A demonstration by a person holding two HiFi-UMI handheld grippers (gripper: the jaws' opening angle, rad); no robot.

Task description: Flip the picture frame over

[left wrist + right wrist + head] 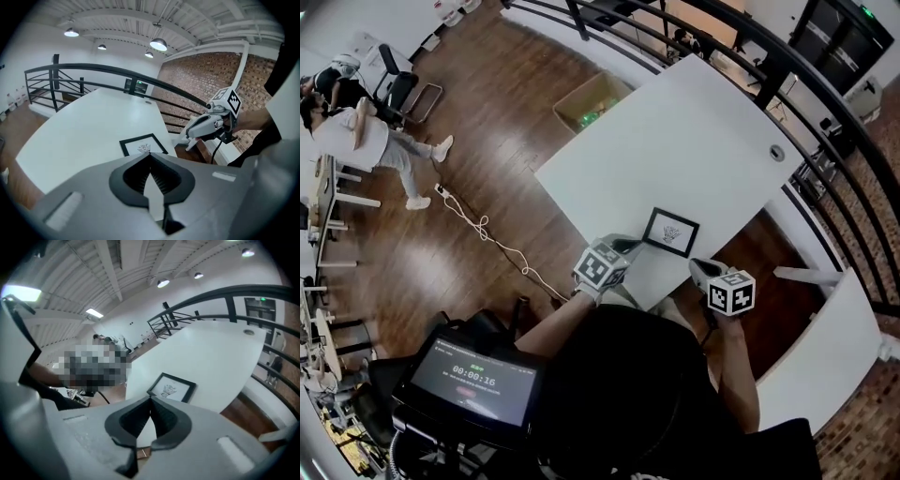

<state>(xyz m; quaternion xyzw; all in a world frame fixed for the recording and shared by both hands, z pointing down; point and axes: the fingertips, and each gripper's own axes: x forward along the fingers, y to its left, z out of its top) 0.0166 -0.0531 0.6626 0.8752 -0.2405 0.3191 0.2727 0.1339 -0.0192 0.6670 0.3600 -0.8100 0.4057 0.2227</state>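
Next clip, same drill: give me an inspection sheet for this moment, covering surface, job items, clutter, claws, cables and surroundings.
Surface: white table, with a round cable port near its far edge.
Job's things: picture frame lies flat, drawing side up, near the table's near edge.
Clutter: nothing seen on the table.
Claws: left claw shut, empty; right claw shut, empty; both are short of the frame, not touching it.
Cables: white cable snakes across the wood floor.
Surroundings: black railing, cardboard box on the floor, seated person at left.
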